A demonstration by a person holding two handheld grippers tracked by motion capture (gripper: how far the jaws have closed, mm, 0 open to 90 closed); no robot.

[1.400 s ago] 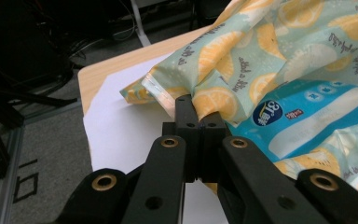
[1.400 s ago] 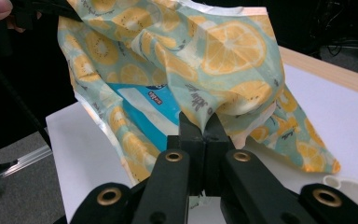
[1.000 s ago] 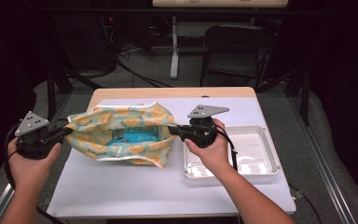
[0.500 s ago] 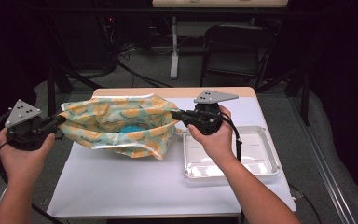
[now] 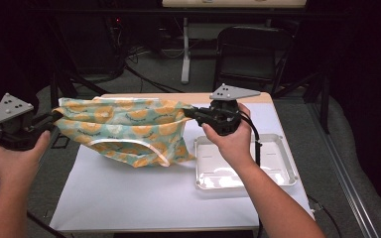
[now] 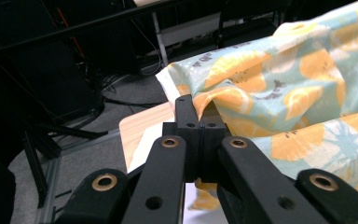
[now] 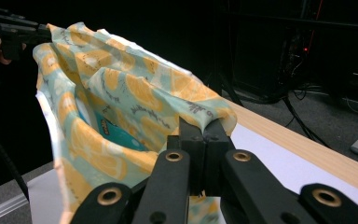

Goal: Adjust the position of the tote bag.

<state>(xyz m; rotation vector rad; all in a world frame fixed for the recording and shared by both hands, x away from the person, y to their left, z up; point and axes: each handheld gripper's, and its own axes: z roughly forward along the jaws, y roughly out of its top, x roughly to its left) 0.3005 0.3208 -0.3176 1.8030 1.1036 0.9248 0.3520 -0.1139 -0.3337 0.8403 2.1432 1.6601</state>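
Observation:
A cloth bag (image 5: 124, 131) printed with orange slices on pale green hangs stretched between my two grippers above the white table mat (image 5: 144, 198). My left gripper (image 5: 54, 117) is shut on the bag's left top corner (image 6: 200, 100). At the other end my right gripper (image 5: 187, 112) is shut on the right top corner (image 7: 205, 122). The bag's mouth gapes in the right gripper view, with something teal (image 7: 114, 133) inside. Its lower edge sags close to the mat; I cannot tell whether it touches.
A clear plastic tray (image 5: 278, 168) lies on the mat at the right, under my right forearm. The wooden table edge (image 5: 154, 96) runs behind the bag. A dark chair (image 5: 253, 49), stands and cables fill the floor beyond.
Both grippers have risen with the bag, lifting it off the mat. The bag now hangs stretched wider between them, and the left hand has moved outward to the left.

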